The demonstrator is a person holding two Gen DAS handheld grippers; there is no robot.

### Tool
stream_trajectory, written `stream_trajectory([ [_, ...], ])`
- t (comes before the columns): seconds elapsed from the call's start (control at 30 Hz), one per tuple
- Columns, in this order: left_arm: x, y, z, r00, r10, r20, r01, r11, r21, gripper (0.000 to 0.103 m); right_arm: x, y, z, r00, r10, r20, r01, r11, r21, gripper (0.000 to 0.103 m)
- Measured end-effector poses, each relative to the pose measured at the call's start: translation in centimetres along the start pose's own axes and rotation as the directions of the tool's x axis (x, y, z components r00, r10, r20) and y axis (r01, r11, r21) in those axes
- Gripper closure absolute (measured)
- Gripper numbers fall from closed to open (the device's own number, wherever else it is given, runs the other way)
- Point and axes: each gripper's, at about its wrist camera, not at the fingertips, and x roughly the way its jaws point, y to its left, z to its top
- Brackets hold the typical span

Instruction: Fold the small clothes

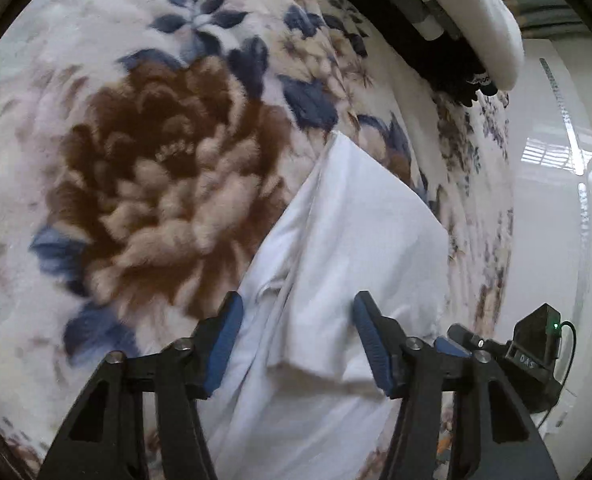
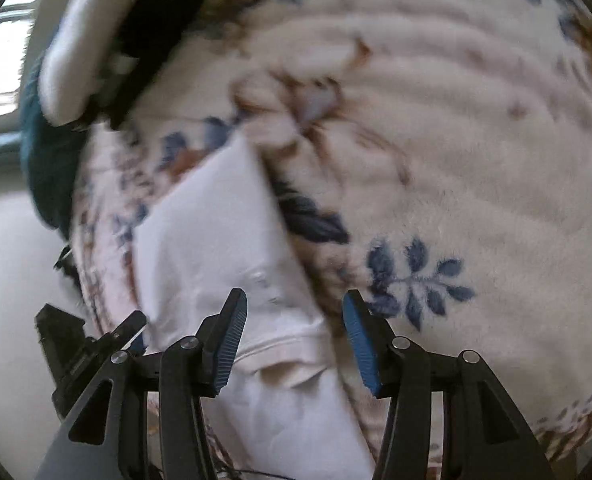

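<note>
Two hand-held grippers hover with jaws apart over a small white cotton garment [image 1: 336, 248] lying on a plush cream blanket printed with brown and blue flowers [image 1: 148, 184]. The left gripper [image 1: 298, 340] straddles the garment's near end, gripping nothing; the right gripper [image 2: 294, 336] hangs over what looks like a collar or hem band at the cloth's right edge, also empty. Already partly folded, the garment forms a long strip running from near to far, its narrow far corner pointing toward a white padded object on dark clothing [image 1: 468, 20] at the blanket's far edge. The thin fabric looks light, limp and easily creased; a pinch at the near corners or along the stitched band seems safest.
</note>
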Motion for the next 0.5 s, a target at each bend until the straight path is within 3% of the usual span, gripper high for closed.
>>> stream_trajectory([
  [0.03,0.1,-0.5,-0.3,1.000,0.023,0.006,-0.023,0.999,0.031,0.095,0.7,-0.2,-0.1,1.000,-0.001,-0.017,0.002,1.000,0.013,0.051],
  [0.07,0.1,-0.8,-0.5,0.999,0.034,0.010,-0.034,0.998,0.051,0.095,1.4,-0.3,-0.3,0.999,-0.013,-0.046,0.013,1.000,0.020,0.053],
  [0.13,-0.6,-1.0,-0.8,0.999,0.020,0.032,-0.023,0.997,0.075,0.096,2.1,-0.1,-1.0,0.998,-0.011,-0.059,0.011,1.000,0.012,0.090],
  [0.27,-2.0,-0.7,-1.1,0.999,0.004,0.041,-0.008,0.997,0.081,0.097,1.3,0.7,-2.7,0.999,-0.031,-0.025,0.030,0.999,-0.039,0.093],
  [0.37,0.1,0.2,-0.6,0.999,0.040,-0.022,-0.038,0.995,0.092,0.092,1.0,0.1,-3.2,0.998,-0.052,-0.032,0.051,0.998,-0.044,0.093],
  [0.43,1.3,1.0,-0.3,0.997,0.013,-0.075,-0.008,0.997,0.072,0.087,1.5,-0.6,-2.9,0.996,-0.077,-0.052,0.076,0.997,-0.028,0.089],
  [0.5,0.8,1.1,-0.4,0.996,-0.057,-0.073,0.062,0.995,0.075,0.082,1.7,-0.9,-2.6,0.995,-0.070,-0.071,0.070,0.998,-0.005,0.083],
])
